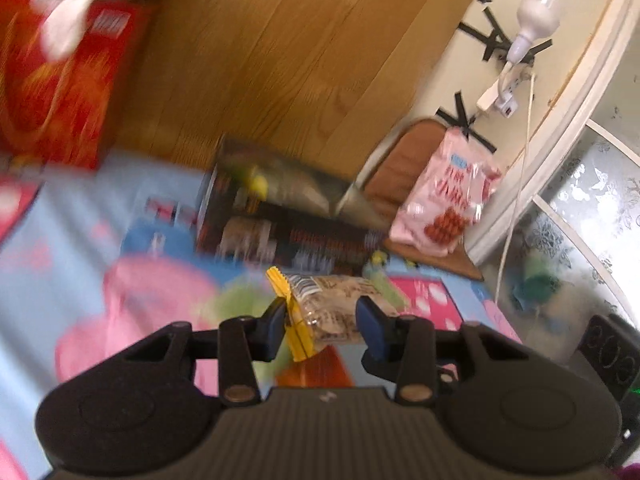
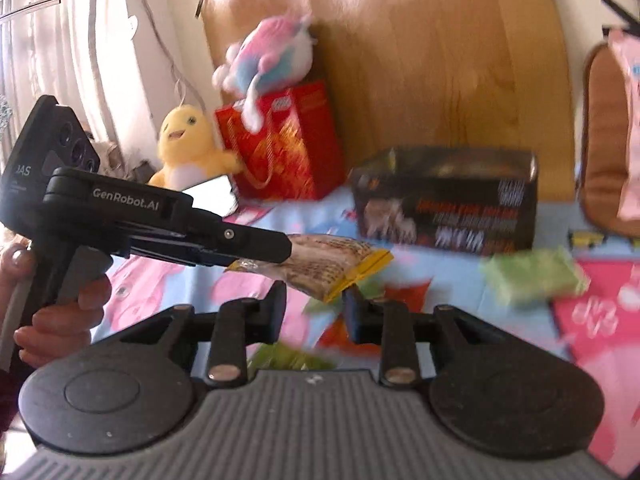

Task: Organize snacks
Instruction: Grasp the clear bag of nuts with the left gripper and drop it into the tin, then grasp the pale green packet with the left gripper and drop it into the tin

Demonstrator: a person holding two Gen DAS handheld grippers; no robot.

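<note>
**me:** ok so here's where I'm at. The clear snack packet with yellow crimped ends [image 1: 325, 312] is pinched in my left gripper [image 1: 322, 326], blue pads pressed on either side of it, and it's up off the bed. From the right wrist view you can see the same packet [image 2: 332, 264] sticking out past the tip of the left gripper [image 2: 290, 246], one yellow end pointing right.

**other:** and the right one?

**me:** My right gripper [image 2: 313, 312] has its fingers apart with nothing clamped between them. The packet hangs just above and ahead of it, and I can't tell if it brushes the right fingertip.

**other:** what's underneath?

**me:** A light blue cartoon bedsheet with pink patches [image 1: 80, 216]. There's a green snack packet [image 2: 532, 274] lying on it off to the right, pretty blurry. Further back sits a long black cardboard box with an open top [image 1: 280, 216], and a red gift bag [image 2: 280, 140] left of it with a pink-and-blue plush toy [image 2: 272, 52] on top and a yellow plush chick [image 2: 184, 140] beside it. A pink snack bag [image 1: 448, 196] leans on a brown cushion [image 1: 394, 172] over by the wall.

**other:** whose fingers?

**me:** my left hand [image 2: 60, 308], wrapped round the handle.
</note>
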